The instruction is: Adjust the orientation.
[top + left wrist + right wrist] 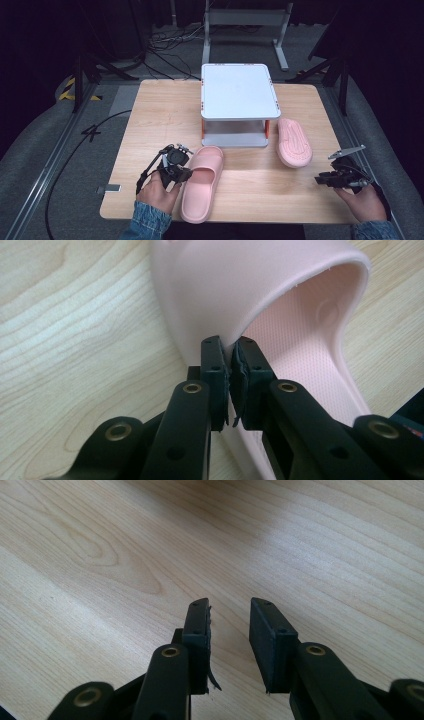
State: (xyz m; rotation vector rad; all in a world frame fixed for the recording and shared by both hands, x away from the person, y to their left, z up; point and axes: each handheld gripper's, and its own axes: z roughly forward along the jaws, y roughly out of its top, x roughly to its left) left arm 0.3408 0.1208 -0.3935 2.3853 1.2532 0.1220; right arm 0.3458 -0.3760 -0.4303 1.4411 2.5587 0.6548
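L gripper [176, 167] sat at front-left of the wooden tabletop [150, 115], w/ the person's left hand [159, 192] behind it. Its jaws were pinched on the near slipper [202, 182], a pink slide lying lengthwise at front-centre, toe end toward the white stand [239, 92]. In the left gripper view the gripper [230, 377] had its two pads pressed nearly together, w/ the thin lower edge of the slipper's strap [260, 285] caught between them, where the strap meets the sole. One pad was outside the strap, the other inside, on the footbed side. The slipper sat flat on the tabletop; the pics didn't show any lift.

R gripper [336, 176] was at the front-right edge of the tabletop, in the right hand [362, 202], well apart from both slippers. In the right gripper view its jaws [229, 635] stood spread, a clear gap between the pads, nothing in it, just bare wood grain below.

The second slipper [294, 142], also pink, lay sole-up just beside the stand's right leg, angled toward the front-right. The stand was a small white two-level shelf w/ orange posts, at mid-back of the tabletop. A black cable [75, 150] trailed off the L side onto the grey floor. Denim sleeves at both wrists.
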